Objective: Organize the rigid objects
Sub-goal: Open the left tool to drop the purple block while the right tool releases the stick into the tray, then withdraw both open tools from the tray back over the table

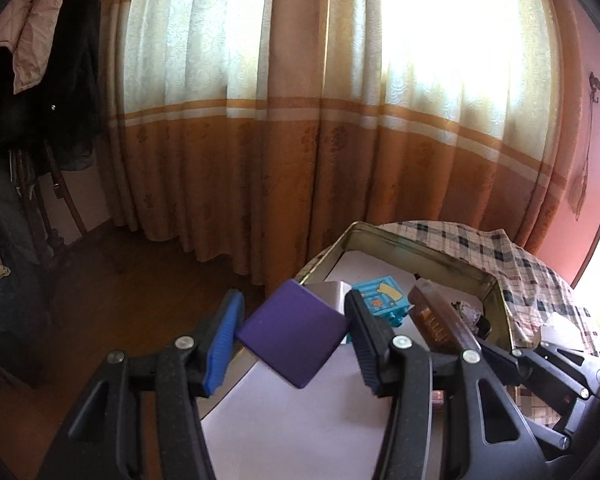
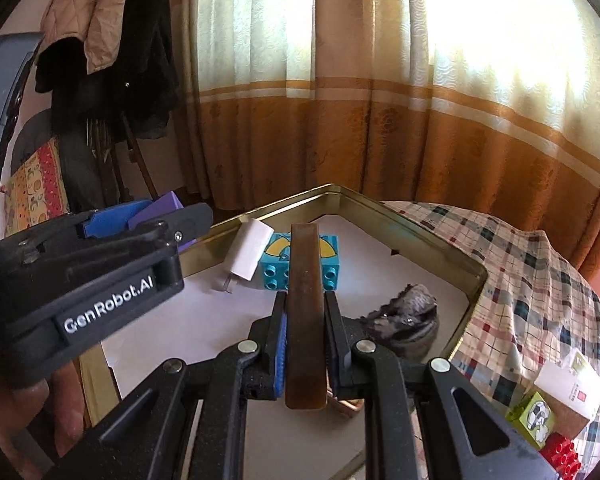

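Though pinched only corner to corner low in the left-wrist frame, the purple square (image 1: 293, 333) sits clamped in the left tool (image 1: 290, 340): flat, stiff, likely light, prone to pivot; gripping flat edges looks safer. Right-wrist frame, centre: right tool (image 2: 305, 332) clenched on the brown bar (image 2: 305, 300) over the tin (image 2: 384, 205), rigid, smooth, maybe slippery.

Purple square block (image 1: 293, 330), amber-brown bar (image 2: 305, 308), turquoise toy brick (image 2: 300, 264), gold tin (image 2: 440, 240), plaid tablecloth (image 2: 520, 272)
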The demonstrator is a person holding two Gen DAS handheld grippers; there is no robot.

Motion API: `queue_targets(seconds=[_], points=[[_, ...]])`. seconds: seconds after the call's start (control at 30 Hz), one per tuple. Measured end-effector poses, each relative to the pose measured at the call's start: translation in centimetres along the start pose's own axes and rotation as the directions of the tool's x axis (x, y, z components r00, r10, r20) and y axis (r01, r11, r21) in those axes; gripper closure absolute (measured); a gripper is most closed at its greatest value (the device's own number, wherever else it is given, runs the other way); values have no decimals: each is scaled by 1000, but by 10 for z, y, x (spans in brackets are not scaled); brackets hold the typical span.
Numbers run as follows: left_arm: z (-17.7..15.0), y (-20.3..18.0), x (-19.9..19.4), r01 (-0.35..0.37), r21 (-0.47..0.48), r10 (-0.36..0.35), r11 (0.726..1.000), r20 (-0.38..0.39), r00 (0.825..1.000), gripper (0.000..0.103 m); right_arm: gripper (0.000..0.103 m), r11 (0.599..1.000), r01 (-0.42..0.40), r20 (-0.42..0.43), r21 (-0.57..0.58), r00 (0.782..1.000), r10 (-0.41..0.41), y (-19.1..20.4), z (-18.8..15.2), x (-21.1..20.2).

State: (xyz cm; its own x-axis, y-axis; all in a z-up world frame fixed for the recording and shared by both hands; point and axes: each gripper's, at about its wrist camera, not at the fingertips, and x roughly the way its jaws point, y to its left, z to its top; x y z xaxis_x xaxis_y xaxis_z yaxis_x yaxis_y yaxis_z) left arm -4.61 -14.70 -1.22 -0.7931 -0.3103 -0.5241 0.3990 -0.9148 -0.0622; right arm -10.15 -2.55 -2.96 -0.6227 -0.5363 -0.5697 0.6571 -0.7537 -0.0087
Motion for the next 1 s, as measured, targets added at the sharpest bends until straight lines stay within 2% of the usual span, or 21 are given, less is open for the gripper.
queue_targets(seconds=[0.13,0.17,0.2,0.23,0.27,0.3,0.37,0.47,0.6,0.67,0.77,1.0], points=[[0,0,-2,-13,3,13,1000,5,1000,50,83,1000,-6,-2,-5,1000,6,3,2,3],[0,0,-2,-17,3,17,1000,7,1000,49,72,1000,0,5,-5,1000,0,3,2,3],[0,-1,-3,-23,2,23,1000,9,1000,40,65,1000,-5,7,3,1000,5,3,2,3],[0,-1,-5,-26,0,26,1000,15,1000,31,53,1000,-11,9,9,1000,11,2,1,2],[0,0,-6,-28,-1,28,1000,20,999,28,45,1000,-15,17,17,1000,14,1,1,1],[0,0,-7,-31,-2,31,1000,27,999,26,43,1000,-9,25,21,1000,8,-1,1,-1],[0,-1,-10,-32,-2,32,999,32,999,24,42,1000,-2,28,31,1000,1,-4,-1,-5],[0,-1,-17,-24,-19,25,1000,44,999,13,42,998,10,22,55,1000,-11,-14,-4,-13],[-2,-15,-28,20,-7,-19,1000,53,998,11,40,997,44,22,67,999,-46,-34,-15,-38],[-5,-30,-37,50,28,-52,998,62,997,11,36,995,66,24,71,997,-68,-48,-24,-54],[-9,-52,-47,94,68,-98,993,65,993,3,35,991,113,19,78,993,-114,-73,-39,-77],[-22,-118,-62,212,198,-223,957,32,974,2,34,956,246,-17,161,969,-246,-146,-74,-113]])
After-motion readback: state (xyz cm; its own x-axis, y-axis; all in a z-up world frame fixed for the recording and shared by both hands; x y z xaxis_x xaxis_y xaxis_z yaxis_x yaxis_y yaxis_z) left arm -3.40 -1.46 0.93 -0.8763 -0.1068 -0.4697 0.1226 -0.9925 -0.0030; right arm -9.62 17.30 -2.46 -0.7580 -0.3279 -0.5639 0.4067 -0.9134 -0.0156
